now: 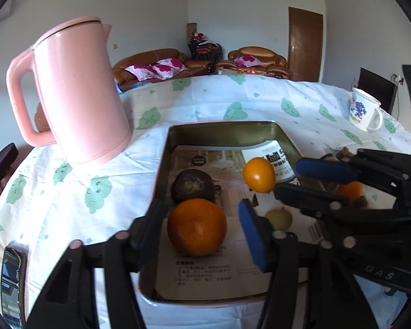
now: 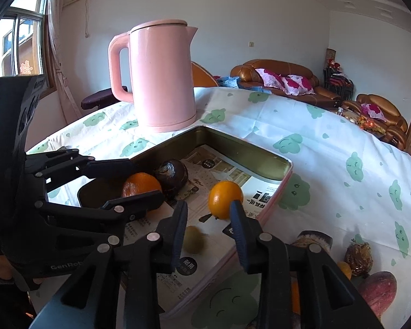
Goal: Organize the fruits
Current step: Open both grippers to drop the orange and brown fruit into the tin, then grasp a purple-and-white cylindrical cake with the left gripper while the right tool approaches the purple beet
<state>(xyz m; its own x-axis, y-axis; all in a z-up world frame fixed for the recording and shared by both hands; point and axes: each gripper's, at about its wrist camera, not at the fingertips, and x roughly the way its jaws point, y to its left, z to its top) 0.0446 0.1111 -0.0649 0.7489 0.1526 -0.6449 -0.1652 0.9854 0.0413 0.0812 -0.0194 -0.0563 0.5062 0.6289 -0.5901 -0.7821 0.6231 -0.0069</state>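
- Read the markings first: your left gripper (image 2: 139,181) body shows "GenRob" in pale letters, cut off by the frame edge; your right gripper (image 1: 287,181) body shows "DAS". The printed paper (image 2: 216,170) lining the tin carries Chinese text too small to read, apart from a dark round label with "前用".
- Note that the mug (image 1: 363,112) bears a blue cartoon figure; its lettering is illegible.
- Locate the fruit in the tin (image 2: 271,161): a large orange (image 1: 196,226), a dark brown round fruit (image 1: 192,186) touching it behind, a small pale green fruit (image 1: 279,218), and a glossy yellow-orange fruit (image 2: 225,199).
- Observe that your left gripper's jaws stand apart on either side of the large orange, not touching it.
- Observe that your right gripper's jaws stand apart, with the yellow-orange fruit at their tips; you cannot tell whether it touches them.
- Find more fruit on the cloth (image 2: 328,148) outside the tin, including a reddish one (image 2: 379,288).
- The pink kettle (image 2: 161,76) stands upright just behind the tin.
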